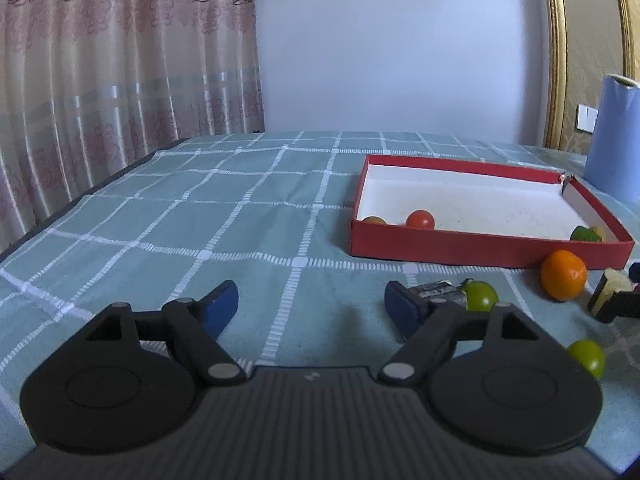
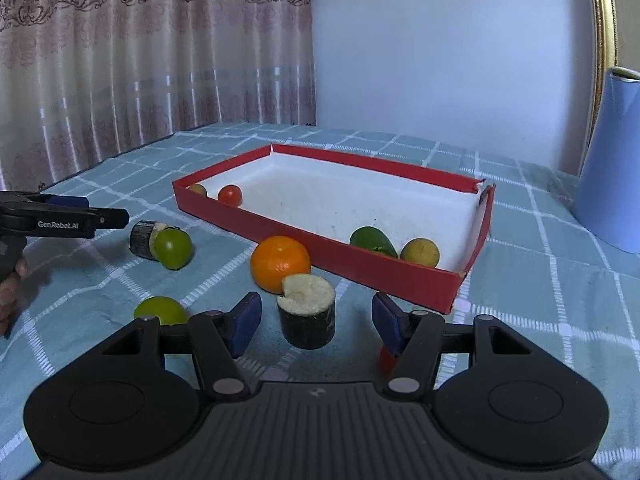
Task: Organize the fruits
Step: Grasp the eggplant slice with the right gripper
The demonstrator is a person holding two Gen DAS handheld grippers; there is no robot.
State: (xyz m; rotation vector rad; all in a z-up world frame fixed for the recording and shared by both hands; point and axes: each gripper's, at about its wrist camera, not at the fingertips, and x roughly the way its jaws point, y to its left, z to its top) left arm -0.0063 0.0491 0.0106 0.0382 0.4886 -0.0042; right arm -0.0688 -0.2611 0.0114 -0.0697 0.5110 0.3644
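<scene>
A red box [image 2: 320, 242] with a white inside holds a red tomato [image 2: 230, 195], a small yellow fruit [image 2: 197, 189], a green fruit [image 2: 372, 241] and a yellow fruit [image 2: 420, 252]. On the cloth in front lie an orange [image 2: 280, 262], a dark-skinned stalk piece [image 2: 307, 312], a second stalk piece [image 2: 145, 238], a green fruit [image 2: 173, 248] and another green fruit [image 2: 160, 310]. My right gripper [image 2: 316, 320] is open with the near stalk piece between its fingers, not touching. My left gripper [image 1: 312, 310] is open and empty, left of the second stalk piece [image 1: 434, 294] and green fruit [image 1: 480, 296].
A blue paper roll [image 2: 612, 160] stands at the right beyond the box. A small red thing [image 2: 386, 360] peeks out under my right finger. The checked cloth [image 1: 200, 220] covers the table, with a curtain behind its left edge. The red box [image 1: 480, 246] lies right of my left gripper.
</scene>
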